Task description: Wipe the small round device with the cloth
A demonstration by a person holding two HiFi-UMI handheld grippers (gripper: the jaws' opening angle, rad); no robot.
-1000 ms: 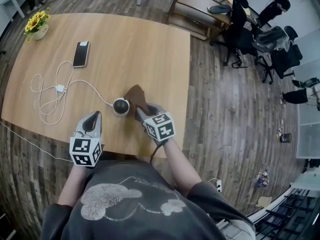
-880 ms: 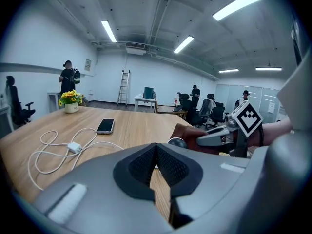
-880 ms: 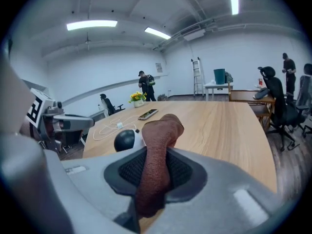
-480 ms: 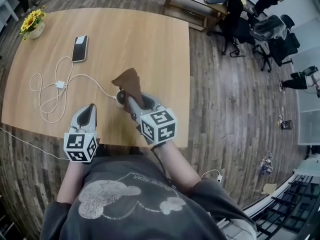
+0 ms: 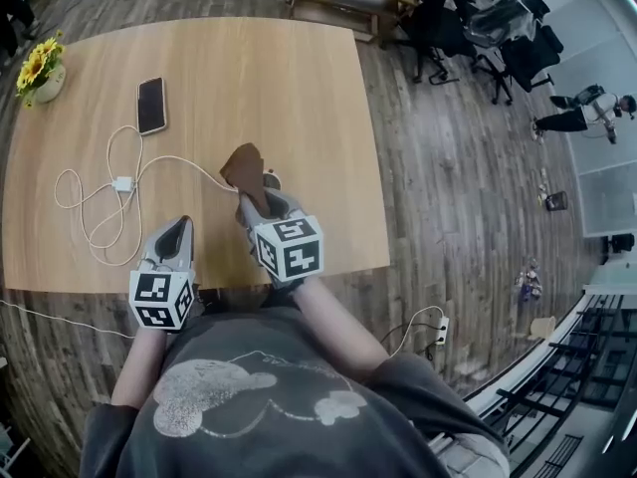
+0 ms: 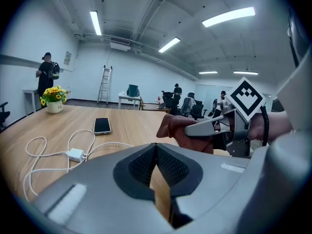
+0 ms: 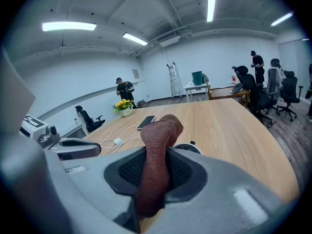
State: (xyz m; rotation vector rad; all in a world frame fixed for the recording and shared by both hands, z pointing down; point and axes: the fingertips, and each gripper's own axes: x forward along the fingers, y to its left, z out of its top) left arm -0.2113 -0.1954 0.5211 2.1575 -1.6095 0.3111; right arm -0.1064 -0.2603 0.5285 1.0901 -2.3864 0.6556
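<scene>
The brown cloth point(image 5: 242, 165) stands up from my right gripper point(image 5: 255, 203), which is shut on it above the wooden table point(image 5: 299, 98). The small round device point(image 5: 272, 178) peeks out just right of the cloth, mostly hidden by it. In the right gripper view the cloth point(image 7: 158, 150) rises between the pads, and the device's white rim point(image 7: 191, 149) shows just behind it. My left gripper point(image 5: 178, 227) hovers near the table's front edge, left of the cloth, shut with nothing in it. The left gripper view shows the cloth point(image 6: 178, 129) in the other gripper ahead.
A white cable point(image 5: 95, 195) with an adapter point(image 5: 123, 183) loops from the device across the left of the table. A black phone point(image 5: 151, 105) lies further back, and a pot of yellow flowers point(image 5: 38, 68) sits at the far left corner. Office chairs point(image 5: 498, 28) stand beyond the table.
My right gripper has carried the cloth from the device's right side up and leftward over it, so the device is now mostly covered. The left gripper has barely moved.
</scene>
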